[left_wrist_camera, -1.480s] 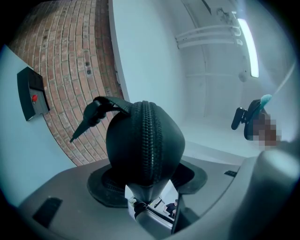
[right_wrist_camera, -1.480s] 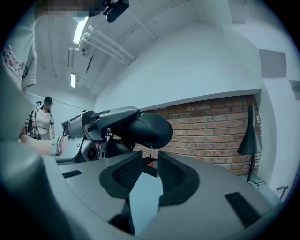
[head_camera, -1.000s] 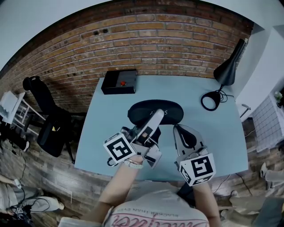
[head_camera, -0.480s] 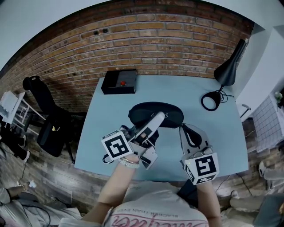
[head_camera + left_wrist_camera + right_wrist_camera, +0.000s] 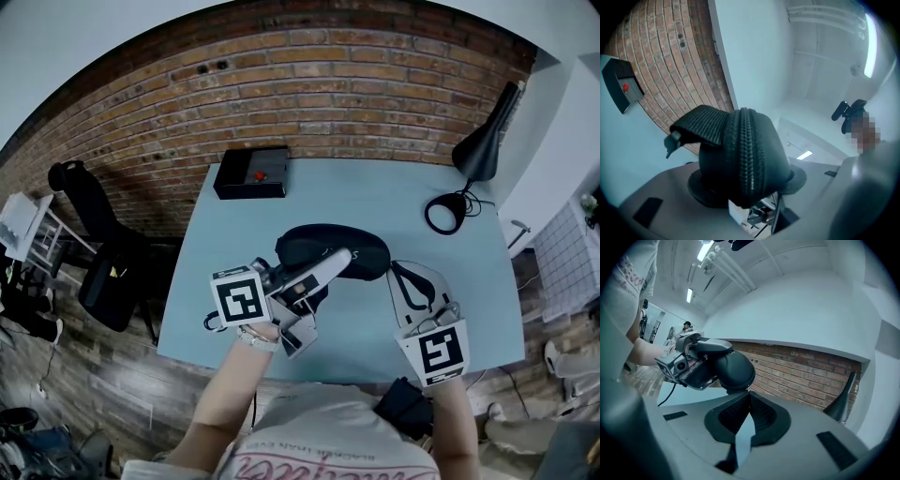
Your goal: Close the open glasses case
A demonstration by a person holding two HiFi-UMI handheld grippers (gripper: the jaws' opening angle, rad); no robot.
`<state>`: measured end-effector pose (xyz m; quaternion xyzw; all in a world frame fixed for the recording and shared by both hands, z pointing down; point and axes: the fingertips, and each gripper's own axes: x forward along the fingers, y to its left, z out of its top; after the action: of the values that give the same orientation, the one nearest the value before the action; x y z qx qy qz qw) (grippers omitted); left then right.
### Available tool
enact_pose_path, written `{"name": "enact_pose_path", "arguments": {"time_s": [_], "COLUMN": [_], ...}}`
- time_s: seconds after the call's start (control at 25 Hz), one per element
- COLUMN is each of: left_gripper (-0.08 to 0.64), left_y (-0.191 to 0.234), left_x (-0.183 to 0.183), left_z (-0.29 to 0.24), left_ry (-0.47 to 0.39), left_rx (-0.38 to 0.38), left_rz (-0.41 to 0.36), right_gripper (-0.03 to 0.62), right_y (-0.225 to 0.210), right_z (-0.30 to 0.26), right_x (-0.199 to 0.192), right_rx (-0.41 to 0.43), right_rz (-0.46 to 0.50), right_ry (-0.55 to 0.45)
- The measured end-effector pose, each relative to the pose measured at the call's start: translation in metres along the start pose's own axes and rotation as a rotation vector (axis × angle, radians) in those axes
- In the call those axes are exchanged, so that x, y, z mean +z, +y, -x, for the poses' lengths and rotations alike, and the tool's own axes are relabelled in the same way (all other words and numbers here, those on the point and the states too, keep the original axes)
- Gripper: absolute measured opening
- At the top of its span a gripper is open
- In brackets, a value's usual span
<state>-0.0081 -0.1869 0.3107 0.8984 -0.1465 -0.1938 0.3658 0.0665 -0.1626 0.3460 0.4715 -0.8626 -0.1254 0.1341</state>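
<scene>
Blue table (image 5: 225, 253), brick wall behind. Left gripper (image 5: 337, 261) clamps glasses case (image 5: 361, 246); right gripper (image 5: 749, 397) clenched, tips at case end. Risk: zipper tug twists case loose.

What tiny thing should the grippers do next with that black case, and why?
Probably the right gripper should slide along the zip while the left gripper holds firm. The left's jaws clamp the glasses case, and the right's shut jaws meet at its end. Whether they pinch anything there is too small to tell.
</scene>
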Motion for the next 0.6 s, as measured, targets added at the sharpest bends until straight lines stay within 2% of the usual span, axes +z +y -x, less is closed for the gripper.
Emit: {"name": "enact_pose_path", "arguments": {"time_s": [0.44,0.52,0.6], "left_gripper": [0.249,0.250,0.253], "left_y": [0.003,0.004,0.005], "left_x": [-0.025,-0.026,-0.021], "left_z": [0.001,0.001,0.000], "left_ry": [0.193,0.211,0.176], "left_rx": [-0.036,-0.035,-0.025], "left_rz": [0.011,0.002,-0.018], "right_gripper": [0.018,0.017,0.017], "right_y": [0.004,0.007,0.008], "right_z": [0.006,0.006,0.005], "right_x": [-0.011,-0.013,-0.012], "right_rx": [0.078,0.094,0.096], "right_rz": [0.249,0.249,0.206], "right_ry": [0.082,0.088,0.079]}}
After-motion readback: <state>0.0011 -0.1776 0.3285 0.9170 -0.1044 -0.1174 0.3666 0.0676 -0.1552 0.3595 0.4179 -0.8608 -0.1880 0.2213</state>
